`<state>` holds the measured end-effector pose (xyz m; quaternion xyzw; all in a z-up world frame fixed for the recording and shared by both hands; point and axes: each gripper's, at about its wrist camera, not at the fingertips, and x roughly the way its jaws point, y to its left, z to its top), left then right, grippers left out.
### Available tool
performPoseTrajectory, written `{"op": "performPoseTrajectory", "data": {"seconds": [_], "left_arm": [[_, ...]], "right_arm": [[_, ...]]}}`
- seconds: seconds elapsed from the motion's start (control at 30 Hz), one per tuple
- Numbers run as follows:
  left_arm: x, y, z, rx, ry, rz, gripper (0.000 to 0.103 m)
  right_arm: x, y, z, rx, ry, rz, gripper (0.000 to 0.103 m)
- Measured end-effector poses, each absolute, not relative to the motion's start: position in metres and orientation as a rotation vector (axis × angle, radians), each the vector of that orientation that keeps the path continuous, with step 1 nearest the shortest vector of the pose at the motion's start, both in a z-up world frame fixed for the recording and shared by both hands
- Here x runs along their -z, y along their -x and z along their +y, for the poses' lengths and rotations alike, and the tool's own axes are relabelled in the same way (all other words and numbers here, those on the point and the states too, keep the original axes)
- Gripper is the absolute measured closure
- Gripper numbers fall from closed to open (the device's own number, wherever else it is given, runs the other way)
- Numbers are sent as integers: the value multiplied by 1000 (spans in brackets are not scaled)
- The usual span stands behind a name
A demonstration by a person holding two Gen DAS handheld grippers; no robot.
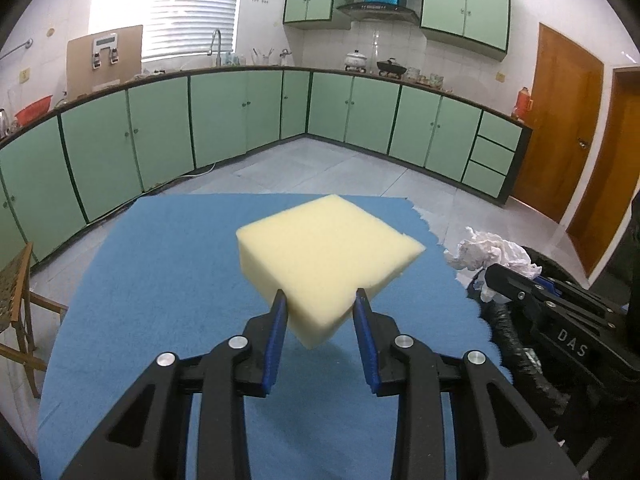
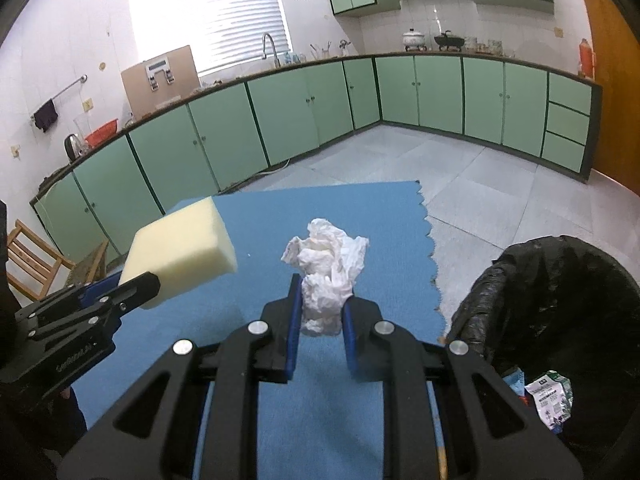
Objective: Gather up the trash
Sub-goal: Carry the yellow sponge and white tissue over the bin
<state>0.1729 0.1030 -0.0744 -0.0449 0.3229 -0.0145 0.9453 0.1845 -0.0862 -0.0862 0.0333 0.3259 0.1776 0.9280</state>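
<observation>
Sponge and tissue lifted, one in each tongs

Left tongs (image 1: 320, 300) clamped on a corner of a pale yellow foam sponge (image 1: 324, 248), blue pads pressed into two of its sides. Held clear above the blue cloth (image 1: 160, 280) covering the table, near corner pointing down toward 6 o'clock. Seen again from the right wrist camera at 9 o'clock, gripped at its near end, sponge (image 2: 180, 256) jutting up toward 1 o'clock.

Right tongs (image 2: 318, 300) clamped on a crumpled white tissue (image 2: 326, 272), wad pinched at its lower part and bulging upward above the pads. Raised off the cloth (image 2: 240, 360), just beside the zigzag-cut right edge. In the left wrist view, same tissue (image 1: 492, 258) at 3 o'clock, sticking out from the black finger of the right tongs (image 1: 508, 280).

Black-lined trash bin (image 2: 560, 300) at 4 o'clock of the right view, off the table edge, with a printed wrapper (image 2: 550, 400) lying inside. Green cabinets (image 1: 240, 120) curving along the far wall.
</observation>
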Motion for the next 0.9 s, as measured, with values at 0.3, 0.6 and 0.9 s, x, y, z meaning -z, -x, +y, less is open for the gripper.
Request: {"op": "performPoseTrajectory", "data": {"seconds": [0.3, 0.6, 0.9], "left_arm": [[53, -152, 70, 102, 69, 616, 70], [43, -145, 25, 193, 44, 600, 70], [44, -153, -27, 286, 15, 599, 70]], "right_arm": [[62, -154, -118, -316, -74, 617, 86], [53, -131, -164, -241, -95, 579, 86], [53, -119, -222, -141, -119, 559, 86]]}}
